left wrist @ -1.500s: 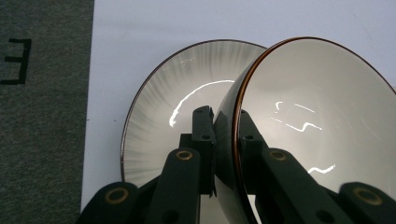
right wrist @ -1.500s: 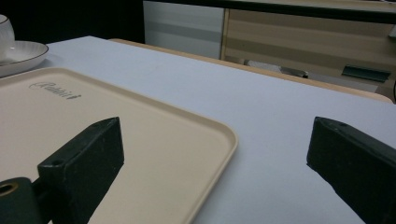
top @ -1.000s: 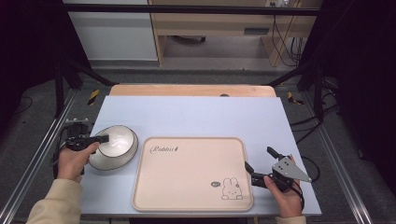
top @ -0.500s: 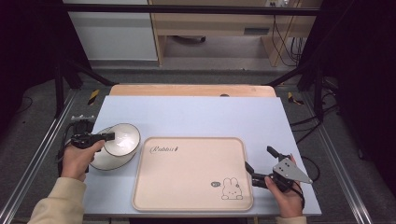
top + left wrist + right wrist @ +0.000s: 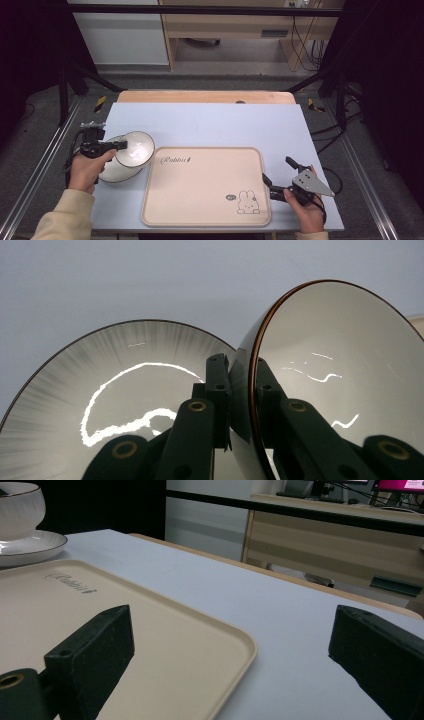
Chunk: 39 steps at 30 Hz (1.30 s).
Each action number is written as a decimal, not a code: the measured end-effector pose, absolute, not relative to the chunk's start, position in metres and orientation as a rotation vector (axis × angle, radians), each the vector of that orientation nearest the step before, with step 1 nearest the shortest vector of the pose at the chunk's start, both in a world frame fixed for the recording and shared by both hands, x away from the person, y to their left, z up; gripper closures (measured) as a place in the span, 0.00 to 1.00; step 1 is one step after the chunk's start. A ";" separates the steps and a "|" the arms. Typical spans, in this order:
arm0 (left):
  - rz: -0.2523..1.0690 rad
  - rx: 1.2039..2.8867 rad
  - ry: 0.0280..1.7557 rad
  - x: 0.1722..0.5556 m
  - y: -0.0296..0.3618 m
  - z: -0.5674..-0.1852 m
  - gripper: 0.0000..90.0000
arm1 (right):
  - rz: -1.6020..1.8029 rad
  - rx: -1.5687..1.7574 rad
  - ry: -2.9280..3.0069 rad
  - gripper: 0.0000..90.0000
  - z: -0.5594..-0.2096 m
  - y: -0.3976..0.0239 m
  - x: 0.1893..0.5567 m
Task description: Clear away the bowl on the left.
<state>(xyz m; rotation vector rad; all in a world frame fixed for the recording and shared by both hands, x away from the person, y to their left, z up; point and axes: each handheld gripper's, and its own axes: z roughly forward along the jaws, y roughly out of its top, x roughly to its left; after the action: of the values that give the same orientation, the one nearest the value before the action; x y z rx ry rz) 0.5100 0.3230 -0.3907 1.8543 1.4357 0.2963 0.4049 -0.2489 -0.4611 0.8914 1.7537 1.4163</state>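
Left gripper (image 5: 121, 145) pinches the bowl (image 5: 134, 148) by its rim, tilted above the plate (image 5: 111, 172) left of the tray (image 5: 205, 220), right gripper (image 5: 276, 178) open and empty at the tray's right edge; thin rim hold risks the bowl slipping onto the plate.

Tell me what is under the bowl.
A plate lies under the lifted, tilted bowl, which the left tongs grip by its rim. Part of the plate is covered by the bowl and hand.
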 end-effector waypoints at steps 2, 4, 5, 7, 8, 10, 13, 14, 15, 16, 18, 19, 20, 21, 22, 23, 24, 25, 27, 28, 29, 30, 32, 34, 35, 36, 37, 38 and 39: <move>0.295 1.856 1.431 0.510 0.321 -0.390 0.91 | 1.416 0.892 1.754 0.05 -0.461 -0.249 0.405; 0.296 1.858 1.427 0.510 0.319 -0.389 0.91 | 1.418 0.893 1.755 0.05 -0.461 -0.249 0.405; 0.295 1.861 1.425 0.510 0.318 -0.389 0.91 | 1.418 0.893 1.755 0.05 -0.461 -0.249 0.405; 0.296 1.861 1.420 0.510 0.317 -0.388 0.91 | 1.419 0.896 1.754 0.05 -0.461 -0.249 0.405; 0.294 1.864 1.417 0.510 0.316 -0.388 0.91 | 1.419 0.896 1.754 0.05 -0.461 -0.249 0.405; 0.295 1.864 1.413 0.510 0.315 -0.388 0.91 | 1.420 0.895 1.752 0.05 -0.461 -0.249 0.405; 0.292 1.874 1.406 0.510 0.312 -0.387 0.91 | 1.420 0.896 1.753 0.05 -0.461 -0.249 0.405; 0.292 1.874 1.406 0.510 0.312 -0.387 0.91 | 1.420 0.896 1.753 0.05 -0.461 -0.249 0.405; 0.291 1.874 1.403 0.510 0.311 -0.387 0.91 | 1.420 0.896 1.754 0.05 -0.461 -0.249 0.405; 0.291 1.874 1.403 0.510 0.311 -0.387 0.91 | 1.420 0.896 1.754 0.05 -0.461 -0.249 0.405; 0.293 1.881 1.397 0.510 0.310 -0.387 0.91 | 1.420 0.897 1.755 0.05 -0.461 -0.249 0.405; 0.291 1.879 1.396 0.510 0.308 -0.387 0.91 | 1.420 0.895 1.753 0.05 -0.461 -0.249 0.405; 0.291 1.879 1.396 0.510 0.308 -0.387 0.91 | 1.420 0.895 1.753 0.05 -0.461 -0.249 0.405; 0.290 1.880 1.392 0.510 0.307 -0.387 0.91 | 1.420 0.896 1.752 0.05 -0.461 -0.249 0.405; 0.290 1.880 1.392 0.510 0.307 -0.387 0.91 | 1.420 0.896 1.752 0.05 -0.461 -0.249 0.405; 0.291 1.884 1.387 0.510 0.306 -0.387 0.91 | 1.420 0.897 1.752 0.05 -0.461 -0.249 0.405; 0.290 1.884 1.383 0.509 0.305 -0.386 0.91 | 1.420 0.895 1.751 0.05 -0.461 -0.249 0.405; 0.290 1.884 1.383 0.509 0.305 -0.386 0.91 | 1.420 0.895 1.751 0.05 -0.461 -0.249 0.405; 0.288 1.888 1.373 0.509 0.301 -0.386 0.91 | 1.420 0.894 1.750 0.05 -0.461 -0.249 0.405; 0.288 1.888 1.373 0.509 0.301 -0.386 0.91 | 1.420 0.894 1.750 0.05 -0.461 -0.249 0.405; 0.287 1.889 1.368 0.509 0.300 -0.385 0.91 | 1.420 0.895 1.750 0.05 -0.461 -0.249 0.405; 0.284 1.890 1.361 0.509 0.298 -0.385 0.91 | 1.419 0.894 1.751 0.05 -0.461 -0.249 0.405; 0.281 1.891 1.355 0.509 0.295 -0.385 0.91 | 1.419 0.893 1.750 0.05 -0.461 -0.250 0.404; 0.280 1.894 1.350 0.509 0.293 -0.385 0.91 | 1.421 0.896 1.748 0.05 -0.460 -0.250 0.404; 0.278 1.896 1.347 0.509 0.291 -0.385 0.91 | 1.422 0.894 1.745 0.05 -0.460 -0.250 0.404; 0.277 1.898 1.342 0.509 0.288 -0.385 0.91 | 1.421 0.897 1.744 0.05 -0.460 -0.251 0.403; 0.274 1.899 1.339 0.509 0.287 -0.385 0.91 | 1.424 0.898 1.740 0.05 -0.459 -0.252 0.403; 0.271 1.905 1.333 0.510 0.284 -0.385 0.91 | 1.424 0.898 1.740 0.05 -0.459 -0.252 0.403; 0.266 1.914 1.324 0.511 0.279 -0.385 0.91 | 1.425 0.900 1.736 0.05 -0.459 -0.252 0.403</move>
<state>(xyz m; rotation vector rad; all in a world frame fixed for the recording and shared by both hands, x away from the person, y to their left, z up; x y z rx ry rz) 0.5105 0.2792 -0.3850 1.9135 1.3237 0.2659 0.4034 -0.2524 -0.4594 0.8998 1.7362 1.4254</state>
